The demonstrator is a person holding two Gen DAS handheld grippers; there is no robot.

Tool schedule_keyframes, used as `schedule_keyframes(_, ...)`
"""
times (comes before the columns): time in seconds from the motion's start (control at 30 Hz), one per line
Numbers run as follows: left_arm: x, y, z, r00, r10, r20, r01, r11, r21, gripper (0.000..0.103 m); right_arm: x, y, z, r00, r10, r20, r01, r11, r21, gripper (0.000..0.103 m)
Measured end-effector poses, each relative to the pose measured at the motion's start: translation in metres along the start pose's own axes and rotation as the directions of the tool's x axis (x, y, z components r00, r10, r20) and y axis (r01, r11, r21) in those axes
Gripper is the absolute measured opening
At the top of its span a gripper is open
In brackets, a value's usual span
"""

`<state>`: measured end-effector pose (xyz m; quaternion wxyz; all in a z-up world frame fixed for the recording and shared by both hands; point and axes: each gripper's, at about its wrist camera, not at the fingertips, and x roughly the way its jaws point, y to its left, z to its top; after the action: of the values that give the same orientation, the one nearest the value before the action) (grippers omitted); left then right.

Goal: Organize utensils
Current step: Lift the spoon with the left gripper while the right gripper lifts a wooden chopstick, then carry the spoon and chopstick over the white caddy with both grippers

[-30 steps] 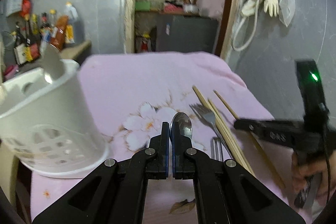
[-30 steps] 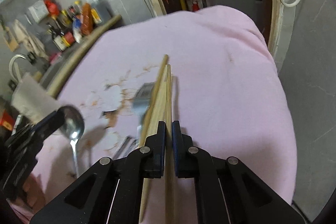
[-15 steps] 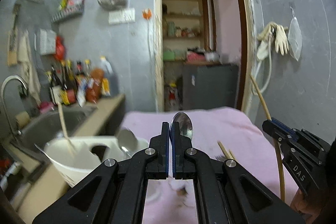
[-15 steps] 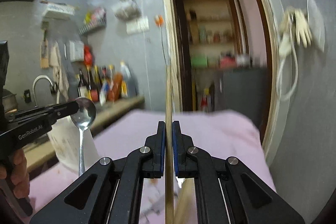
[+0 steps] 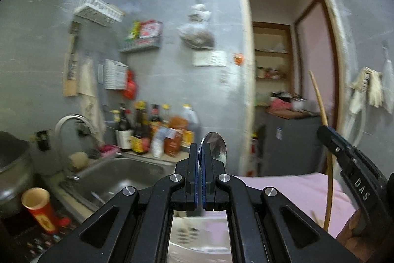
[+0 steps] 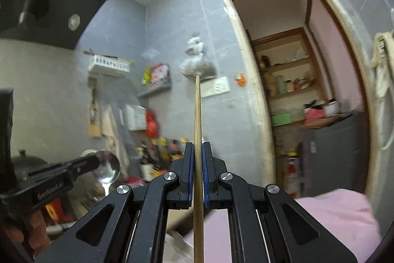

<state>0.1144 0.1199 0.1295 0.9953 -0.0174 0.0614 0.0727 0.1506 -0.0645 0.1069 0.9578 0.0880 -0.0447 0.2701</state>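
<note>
My left gripper [image 5: 200, 149] is shut on a steel spoon [image 5: 216, 147], whose bowl stands up just past the fingertips. The right wrist view shows that same spoon [image 6: 107, 168] and left gripper [image 6: 97, 162] at the lower left, held by a hand. My right gripper [image 6: 196, 152] is shut on a long wooden chopstick [image 6: 197, 115] that points up and away. In the left wrist view the chopstick [image 5: 325, 139] rises from the right gripper [image 5: 322, 131] at the right. Both grippers are raised well above the pink cloth [image 5: 295, 186]. The white utensil holder shows only as a blurred pale shape low between the left fingers.
A steel sink [image 5: 115, 174] with a tap [image 5: 71, 122] lies to the left, with sauce bottles [image 5: 157, 137] behind it. A red and cream cup [image 5: 41, 211] stands at the lower left. An open doorway [image 5: 290, 80] with shelves is ahead. A black range hood [image 6: 49, 9] hangs at the upper left.
Both grippers rose from the pink cloth and tilted upward, carrying the spoon and the chopstick. The fork, the other chopsticks and the white holder dropped out of clear view.
</note>
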Motion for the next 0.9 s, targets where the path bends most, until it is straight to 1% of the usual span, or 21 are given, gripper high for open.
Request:
schedule_keyframes(0.13,0.001,0.030,0.005,0.993,0.107,0.040,-0.107,0.994,0.006,0.000,0.022,0.017,-0.002,0.999,0.041,0.031,-0.042,0.999,0.025,0.004)
schedule_keyframes(0.17,0.003,0.037,0.004,0.988,0.143,0.053,-0.144,0.989,0.017,0.000,0.024,0.018,-0.004,0.998,0.048,0.036,-0.049,0.998,0.032,0.004)
schedule_keyframes(0.2,0.005,0.041,0.003,0.985,0.164,0.060,-0.165,0.986,0.023,0.000,0.027,0.019,-0.006,0.998,0.054,0.040,-0.056,0.998,0.037,0.004)
schedule_keyframes(0.33,0.021,0.053,-0.012,0.971,0.231,0.067,-0.235,0.971,0.049,0.000,0.037,0.021,-0.022,0.998,0.048,0.032,-0.049,0.999,0.022,0.004)
schedule_keyframes(0.43,0.040,0.051,-0.031,0.958,0.281,0.058,-0.285,0.954,0.096,0.000,0.045,0.017,-0.033,0.999,0.032,0.008,-0.032,0.999,0.015,0.004)
schedule_keyframes(0.5,0.050,0.046,-0.043,0.953,0.298,0.050,-0.302,0.945,0.123,0.000,0.050,0.013,-0.039,1.000,0.025,0.000,-0.025,1.000,0.018,0.004)
schedule_keyframes(0.6,0.059,0.042,-0.058,0.950,0.308,0.046,-0.312,0.941,0.132,0.000,0.053,0.008,-0.046,1.000,0.009,-0.010,-0.009,1.000,0.018,0.004)
schedule_keyframes(0.77,0.070,0.037,-0.074,0.952,0.303,0.027,-0.304,0.943,0.136,0.000,0.053,0.003,-0.051,1.000,0.005,-0.016,-0.004,1.000,0.026,0.004)
schedule_keyframes(0.9,0.070,0.038,-0.077,0.956,0.292,0.018,-0.292,0.947,0.131,0.000,0.049,0.003,-0.043,1.000,0.013,-0.008,-0.013,0.999,0.040,0.004)
